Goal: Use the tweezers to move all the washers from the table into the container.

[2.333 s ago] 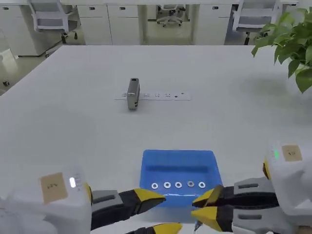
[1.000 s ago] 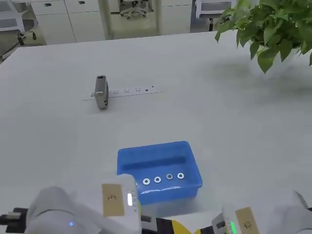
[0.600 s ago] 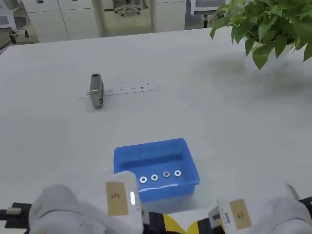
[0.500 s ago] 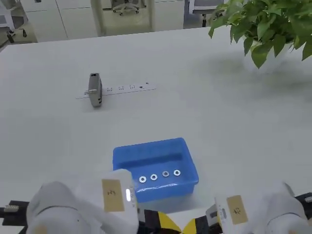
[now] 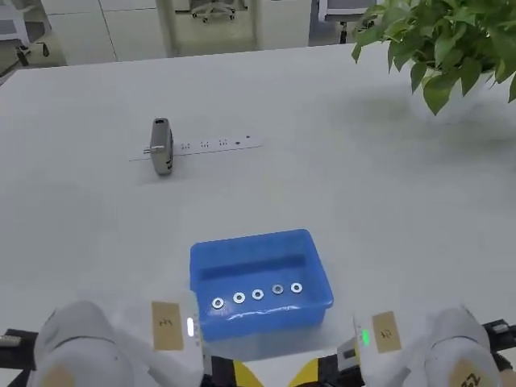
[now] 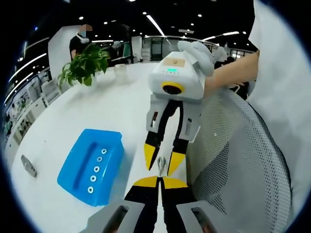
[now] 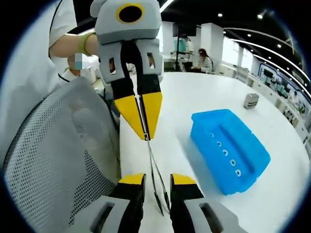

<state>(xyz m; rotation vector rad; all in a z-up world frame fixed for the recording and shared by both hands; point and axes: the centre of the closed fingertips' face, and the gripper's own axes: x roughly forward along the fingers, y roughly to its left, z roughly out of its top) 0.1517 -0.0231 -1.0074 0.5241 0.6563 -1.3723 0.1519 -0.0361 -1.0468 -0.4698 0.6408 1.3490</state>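
Observation:
The blue container (image 5: 250, 242) stands on the white table near me, with several washers (image 5: 258, 295) in a row inside it. It also appears in the left gripper view (image 6: 77, 170) and the right gripper view (image 7: 252, 155). Both grippers sit low at the table's near edge, tip to tip: left gripper (image 5: 230, 372), right gripper (image 5: 310, 372). Thin steel tweezers (image 7: 154, 179) run between them. My left gripper (image 7: 146, 133) is shut on their far end. My right gripper (image 7: 158, 180) has its jaws closed down around the two arms. In the left gripper view, the tweezers (image 6: 160, 161) bridge both jaw pairs.
A white power strip (image 5: 214, 145) with a grey adapter (image 5: 162, 147) lies at the far left of the table. A leafy plant (image 5: 439, 40) stands at the back right. A mesh chair back (image 6: 233, 165) is close behind the grippers, off the table's near edge.
Both grippers have drawn back from the container's front to the picture's bottom edge and now meet tip to tip. The head camera has shifted. The washers stay in their row.

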